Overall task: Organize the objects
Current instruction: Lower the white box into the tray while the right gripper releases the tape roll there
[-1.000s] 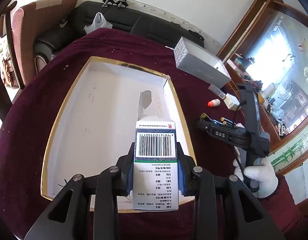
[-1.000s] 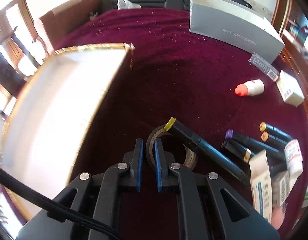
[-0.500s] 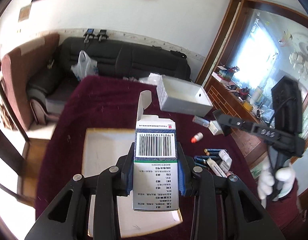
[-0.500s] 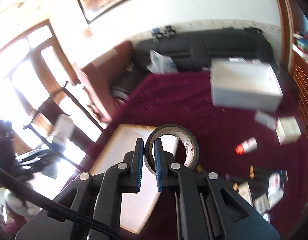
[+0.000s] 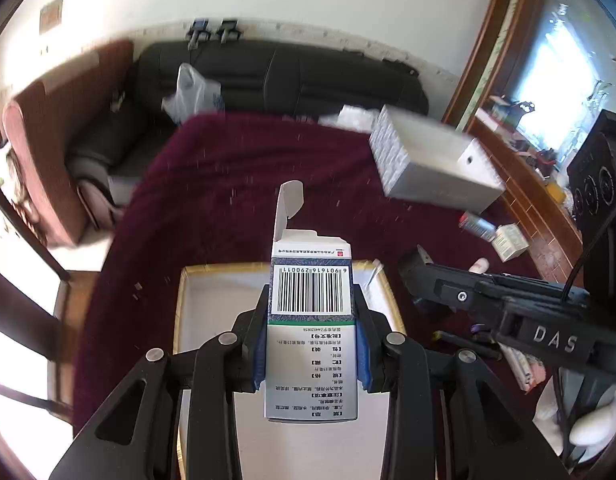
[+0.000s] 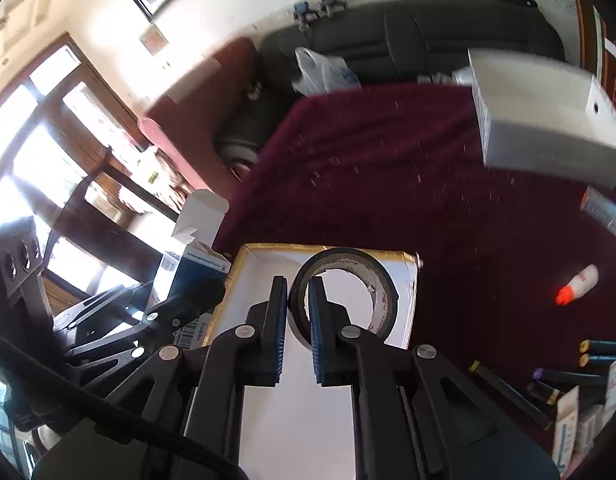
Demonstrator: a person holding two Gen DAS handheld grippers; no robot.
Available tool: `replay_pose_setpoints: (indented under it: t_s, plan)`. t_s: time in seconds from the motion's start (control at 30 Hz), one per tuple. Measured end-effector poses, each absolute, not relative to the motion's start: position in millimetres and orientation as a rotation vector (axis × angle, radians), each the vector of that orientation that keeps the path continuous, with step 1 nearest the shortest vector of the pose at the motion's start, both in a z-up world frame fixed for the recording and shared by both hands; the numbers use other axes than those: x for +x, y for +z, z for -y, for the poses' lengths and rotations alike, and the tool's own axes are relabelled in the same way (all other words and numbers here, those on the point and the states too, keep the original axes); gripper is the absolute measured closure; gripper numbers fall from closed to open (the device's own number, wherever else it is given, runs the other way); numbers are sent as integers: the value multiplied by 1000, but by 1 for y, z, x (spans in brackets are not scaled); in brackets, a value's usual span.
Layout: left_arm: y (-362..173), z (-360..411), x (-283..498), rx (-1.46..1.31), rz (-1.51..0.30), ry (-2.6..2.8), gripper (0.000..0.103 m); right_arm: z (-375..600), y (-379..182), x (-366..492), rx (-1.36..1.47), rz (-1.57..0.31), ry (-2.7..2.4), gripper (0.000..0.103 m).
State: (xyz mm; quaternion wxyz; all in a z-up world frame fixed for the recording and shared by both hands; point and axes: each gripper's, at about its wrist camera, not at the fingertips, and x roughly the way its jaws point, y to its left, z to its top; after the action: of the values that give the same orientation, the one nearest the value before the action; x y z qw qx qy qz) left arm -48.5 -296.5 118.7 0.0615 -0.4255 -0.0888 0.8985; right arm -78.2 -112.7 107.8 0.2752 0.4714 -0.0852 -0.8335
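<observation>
Both grippers are being seen higher above the white tray [image 5: 212,304] than a second ago. A medicine carton [image 5: 312,328] is being clamped upright by the left gripper [image 5: 311,348]; a tape roll's [image 6: 348,292] wall is being pinched by the right gripper [image 6: 298,320], over the tray's far end, markers [image 6: 564,380] lying right.
</observation>
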Motion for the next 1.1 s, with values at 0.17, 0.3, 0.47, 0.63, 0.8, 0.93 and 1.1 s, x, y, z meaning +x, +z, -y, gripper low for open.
replay_pose_setpoints:
  t_s: [0.17, 0.3, 0.47, 0.63, 0.8, 0.93, 1.1]
  plan:
    - [57, 300, -71, -1412, 386, 2664, 74, 122, 49, -104, 1376, 209, -2239, 94]
    - [34, 303, -85, -1441, 461, 2635, 74, 132, 28, -116, 1408, 127, -2283, 94]
    - [13, 306, -100, -1490, 497, 2609, 74, 135, 14, -125, 1446, 108, -2308, 94]
    - [4, 303, -106, -1496, 495, 2617, 74, 134, 6, -127, 1463, 121, -2317, 94]
    - [5, 307, -109, -1481, 543, 2641, 73, 133, 4, -128, 1464, 125, -2324, 94]
    - [7, 310, -110, -1486, 601, 2656, 64, 132, 6, -126, 1442, 123, -2352, 93]
    - [19, 320, -105, -1466, 751, 2608, 49, 113, 35, -112, 1352, 154, -2402, 78]
